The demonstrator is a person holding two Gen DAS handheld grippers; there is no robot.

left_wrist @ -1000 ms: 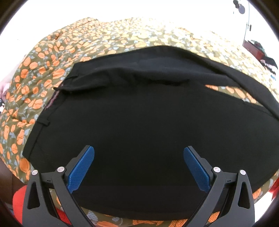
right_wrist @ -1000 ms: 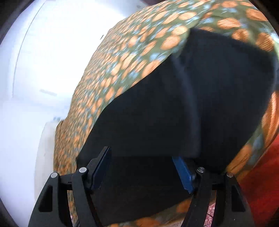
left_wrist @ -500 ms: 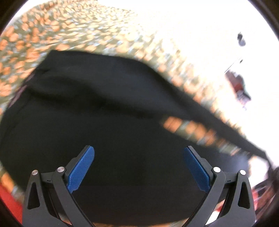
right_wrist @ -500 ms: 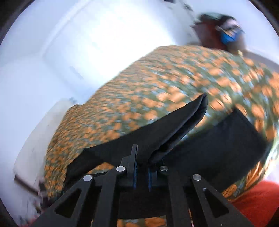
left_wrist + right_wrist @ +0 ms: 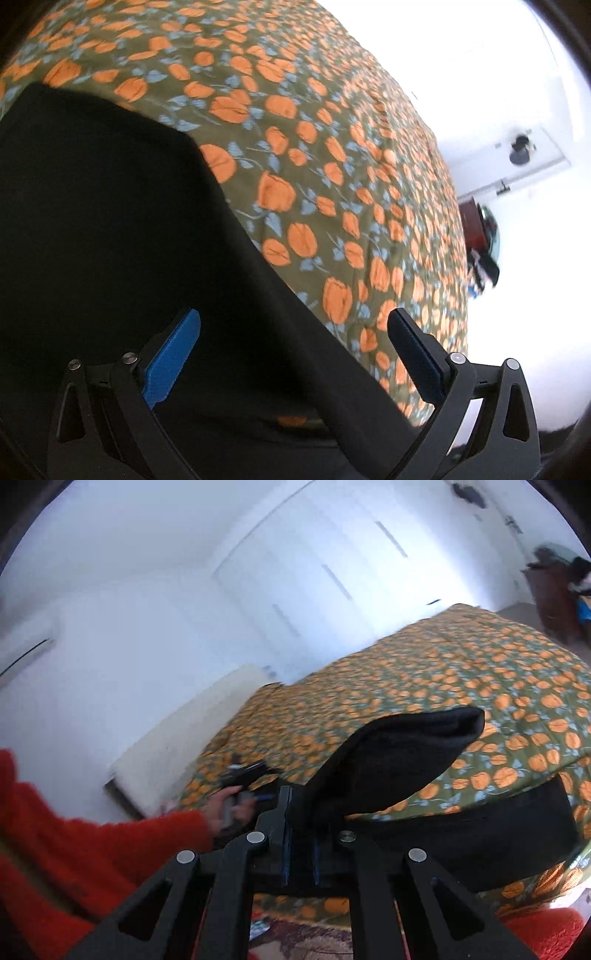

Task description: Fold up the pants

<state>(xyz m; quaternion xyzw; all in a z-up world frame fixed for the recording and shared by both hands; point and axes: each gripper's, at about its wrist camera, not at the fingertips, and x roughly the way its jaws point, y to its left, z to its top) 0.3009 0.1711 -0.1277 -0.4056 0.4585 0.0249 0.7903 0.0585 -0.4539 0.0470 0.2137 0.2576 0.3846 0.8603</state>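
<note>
Since a second ago the right gripper point(image 5: 300, 849) has gone from open over the black pants point(image 5: 391, 760) to pinched shut on a fold of them, lifting that flap above the orange-flowered bedspread point(image 5: 480, 672) while the rest of the garment lies flat on it. The left gripper point(image 5: 293, 354) has swung from the middle of the pants point(image 5: 110, 229) to their edge, its blue fingers point(image 5: 171, 360) still spread wide and holding nothing. The pants run out of view at left, and the person's left hand point(image 5: 229, 806) in a red sleeve point(image 5: 92, 845) is blurred.
</note>
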